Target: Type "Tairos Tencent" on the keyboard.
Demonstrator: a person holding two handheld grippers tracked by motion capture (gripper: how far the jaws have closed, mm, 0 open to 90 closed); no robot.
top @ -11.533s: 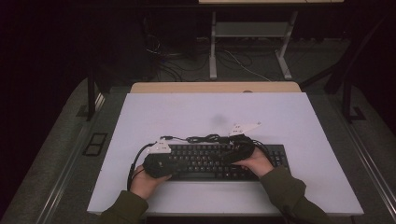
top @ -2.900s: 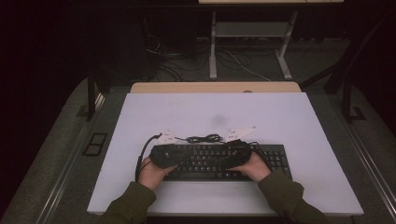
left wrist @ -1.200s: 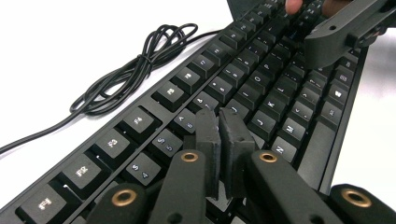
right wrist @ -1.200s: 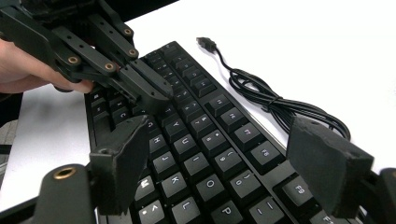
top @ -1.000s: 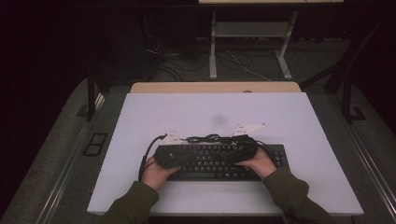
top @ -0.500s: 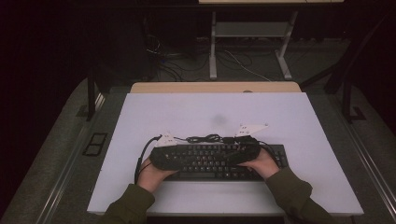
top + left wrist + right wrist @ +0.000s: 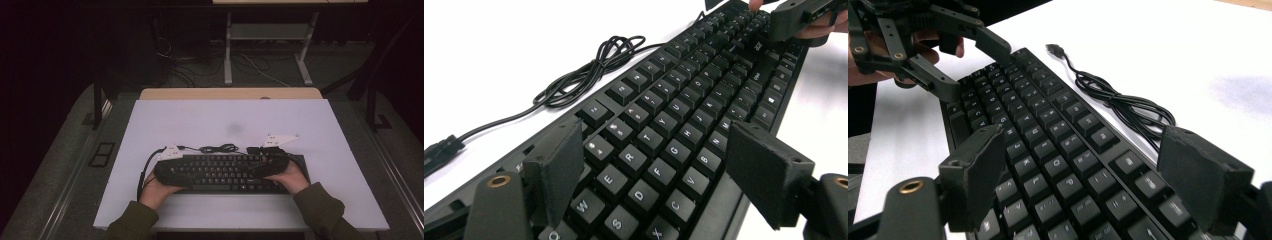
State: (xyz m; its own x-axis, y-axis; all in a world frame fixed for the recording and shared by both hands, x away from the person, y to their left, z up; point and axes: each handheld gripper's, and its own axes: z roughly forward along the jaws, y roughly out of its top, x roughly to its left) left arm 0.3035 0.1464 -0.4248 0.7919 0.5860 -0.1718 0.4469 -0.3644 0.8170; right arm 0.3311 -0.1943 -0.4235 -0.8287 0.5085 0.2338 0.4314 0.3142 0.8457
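**Two grippers straddle the keyboard's ends**

A white table [image 7: 230, 125] stands in a dim room, with dark floor and loose cables beyond its far edge. Near the person's side of it lies a black keyboard [image 7: 225, 172], flat and lengthwise across the table, its thin cable [image 7: 217, 148] bunched in a loose coil just behind it on the white top, the plug lying free.

The step in hand looks like taking hold of the keyboard at both ends, most likely to lift or shift it. The left gripper [image 7: 659, 195] hangs over the letter keys at the keyboard's left end, its two black jaws spread wide, one by the rear rows and one out past the front edge, pinching nothing. The right gripper [image 7: 1088, 180] mirrors it at the other end: jaws equally wide apart, keys plain between them (no pad seems to touch the case on either side, as far as the gripper views let one judge).

From above, both forearms come in low from the table's near edge, sleeves resting close to the surface, each hand wrapped around its tool and angled inward toward the keyboard's middle.

The next move probably calls for lowering both grippers so the pads bracket the front and rear edges, then closing evenly; the coiled cable may drag if the keyboard travels.
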